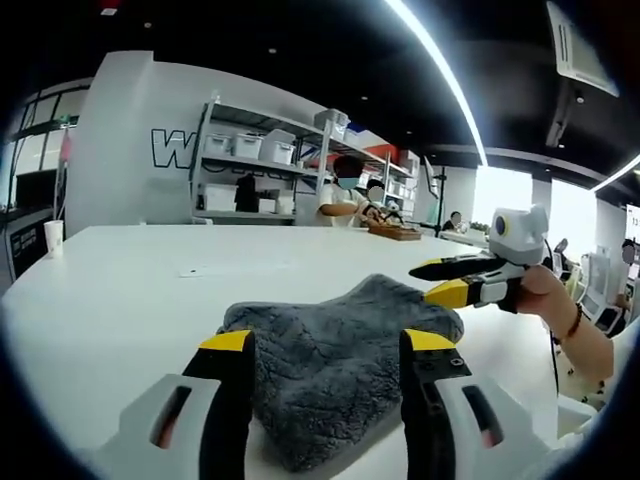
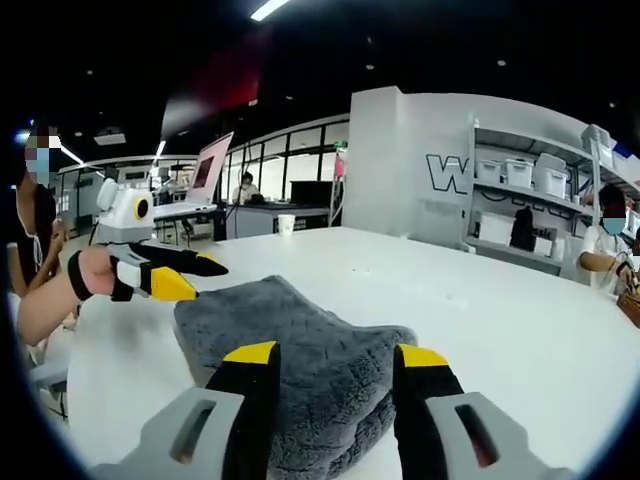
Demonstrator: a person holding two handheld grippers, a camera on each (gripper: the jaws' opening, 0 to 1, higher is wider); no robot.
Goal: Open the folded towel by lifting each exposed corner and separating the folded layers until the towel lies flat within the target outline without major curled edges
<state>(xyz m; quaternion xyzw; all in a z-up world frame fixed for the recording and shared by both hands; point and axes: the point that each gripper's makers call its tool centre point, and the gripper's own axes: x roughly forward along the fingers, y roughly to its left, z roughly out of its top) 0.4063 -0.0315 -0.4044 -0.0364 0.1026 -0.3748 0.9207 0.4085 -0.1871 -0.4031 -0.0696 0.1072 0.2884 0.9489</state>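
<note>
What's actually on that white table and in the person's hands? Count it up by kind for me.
Grey towel: 1, folded, on the white table
Hand-held grippers: 2, the left gripper and the right gripper, jaws open on either side of the towel
Paper cup: 1, at the far table edge
Total: 4

The left tongs point(image 1: 328, 342) stand with jaws spread wide apart, yellow tips forward. The right tongs point(image 2: 330, 356) are likewise spread. In the left gripper view the right tongs come in from the right, gripped by a hand point(image 1: 545, 290) with a banded wrist, jaws parted.
</note>
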